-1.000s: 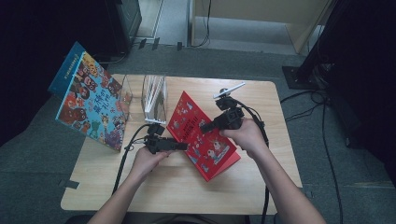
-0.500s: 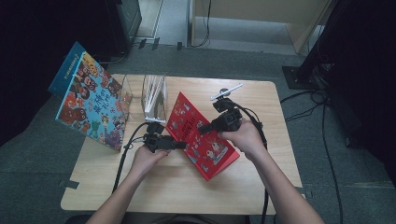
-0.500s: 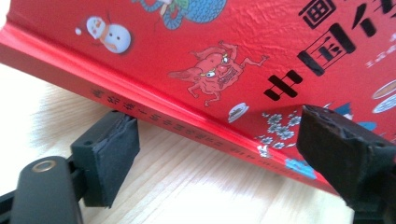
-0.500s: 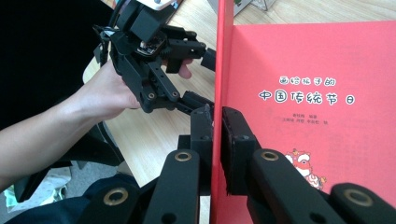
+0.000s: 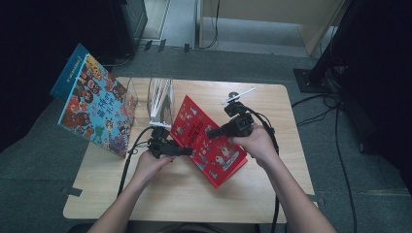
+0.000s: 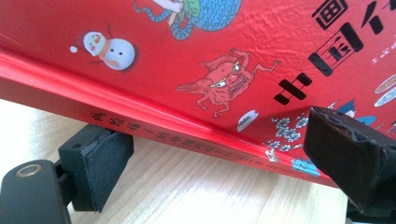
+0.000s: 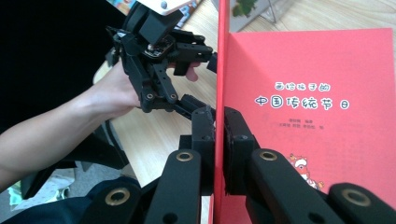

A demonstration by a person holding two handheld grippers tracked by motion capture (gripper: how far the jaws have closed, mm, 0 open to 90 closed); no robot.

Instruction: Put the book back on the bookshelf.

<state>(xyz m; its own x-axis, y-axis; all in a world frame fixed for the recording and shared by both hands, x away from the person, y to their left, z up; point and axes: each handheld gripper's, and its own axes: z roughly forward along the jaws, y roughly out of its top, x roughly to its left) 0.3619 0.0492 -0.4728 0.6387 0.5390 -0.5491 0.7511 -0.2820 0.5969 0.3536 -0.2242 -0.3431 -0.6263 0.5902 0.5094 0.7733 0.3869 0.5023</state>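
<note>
Red picture book [image 5: 209,141], snowman and cartoon figures on cover; pale wood table [image 5: 184,194].

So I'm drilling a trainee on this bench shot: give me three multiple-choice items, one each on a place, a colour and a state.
1. Where does the clear rack stand?
A. Between the two books
B. At the table's right edge
C. On the floor

2. What colour is the cover of the book in the grippers?
A. Blue
B. Red
C. Green

3. How does the right gripper stand?
A. Wide open above the table
B. Shut on a pen
C. Shut on the cover's edge

A: it stands between the leaning picture book and the red one.
B: the cover is red.
C: its pads press either side of the thin red edge.
</note>
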